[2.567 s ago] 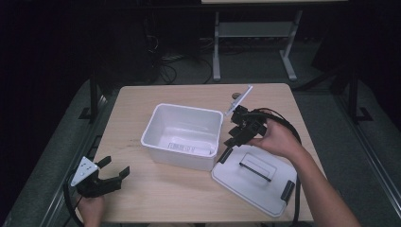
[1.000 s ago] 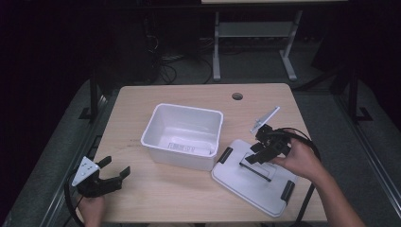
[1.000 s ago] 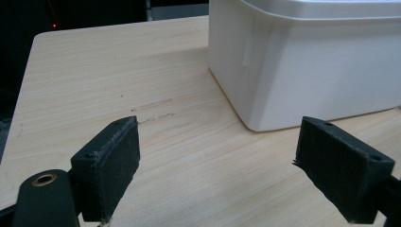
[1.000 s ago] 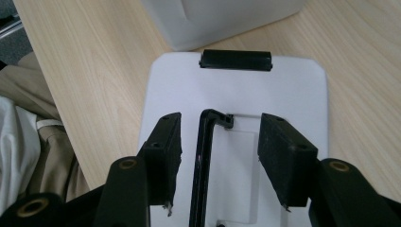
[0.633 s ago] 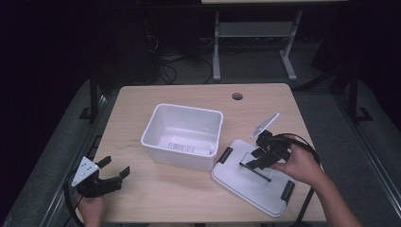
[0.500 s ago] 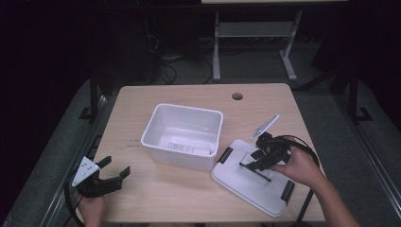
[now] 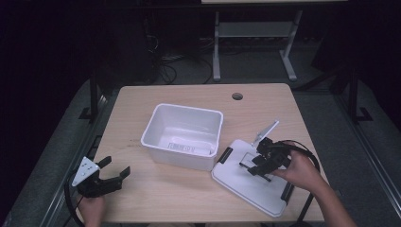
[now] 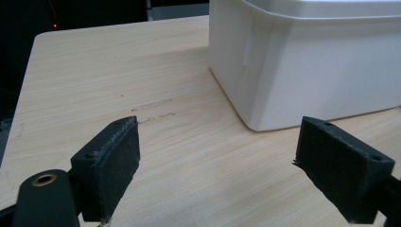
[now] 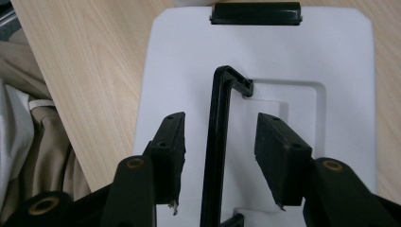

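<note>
The lid's black handle (image 9: pixel 218 142) runs lengthwise straight up between my right gripper's (image 9: pixel 220 158) jaws, which have just been closing, not yet touching it. The lid (image 7: pixel 246 182) lies on the tabletop (image 7: pixel 165 194), right of the bin (image 7: pixel 184 135).

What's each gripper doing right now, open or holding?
Left gripper: open, nothing between the jaws, near the white bin.
Right gripper: open but closing, jaws either side of the lid's black handle, pads not yet pressing.
</note>
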The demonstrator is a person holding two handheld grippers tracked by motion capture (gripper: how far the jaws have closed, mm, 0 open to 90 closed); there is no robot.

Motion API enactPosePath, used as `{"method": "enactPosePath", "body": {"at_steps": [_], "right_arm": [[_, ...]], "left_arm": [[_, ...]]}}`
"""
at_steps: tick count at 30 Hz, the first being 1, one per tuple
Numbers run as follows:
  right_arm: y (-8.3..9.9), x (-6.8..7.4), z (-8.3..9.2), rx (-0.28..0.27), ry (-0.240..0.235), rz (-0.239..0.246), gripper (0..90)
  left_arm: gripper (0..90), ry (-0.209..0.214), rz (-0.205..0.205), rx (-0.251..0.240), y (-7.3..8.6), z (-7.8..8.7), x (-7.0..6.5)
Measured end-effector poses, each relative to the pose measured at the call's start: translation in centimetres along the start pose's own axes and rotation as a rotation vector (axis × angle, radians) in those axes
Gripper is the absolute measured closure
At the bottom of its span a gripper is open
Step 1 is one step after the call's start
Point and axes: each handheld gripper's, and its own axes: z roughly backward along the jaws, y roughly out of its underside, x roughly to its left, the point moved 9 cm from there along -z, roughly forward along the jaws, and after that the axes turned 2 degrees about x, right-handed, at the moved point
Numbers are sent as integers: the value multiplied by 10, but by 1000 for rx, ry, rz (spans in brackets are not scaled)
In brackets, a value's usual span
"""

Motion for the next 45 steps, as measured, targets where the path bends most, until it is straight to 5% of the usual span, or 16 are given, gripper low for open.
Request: {"method": "enactPosePath", "body": {"at_steps": [15, 24, 45], "right_arm": [[16, -1, -19, 11, -1, -14, 675], [15, -6, -12, 2, 40, -12, 754], [13, -17, -5, 7, 39, -6, 829]], "left_arm": [[136, 0, -1, 4, 1, 0, 1], [136, -1, 2, -2, 0, 0, 1], [136, -5, 4, -7, -1, 2, 2]]}}
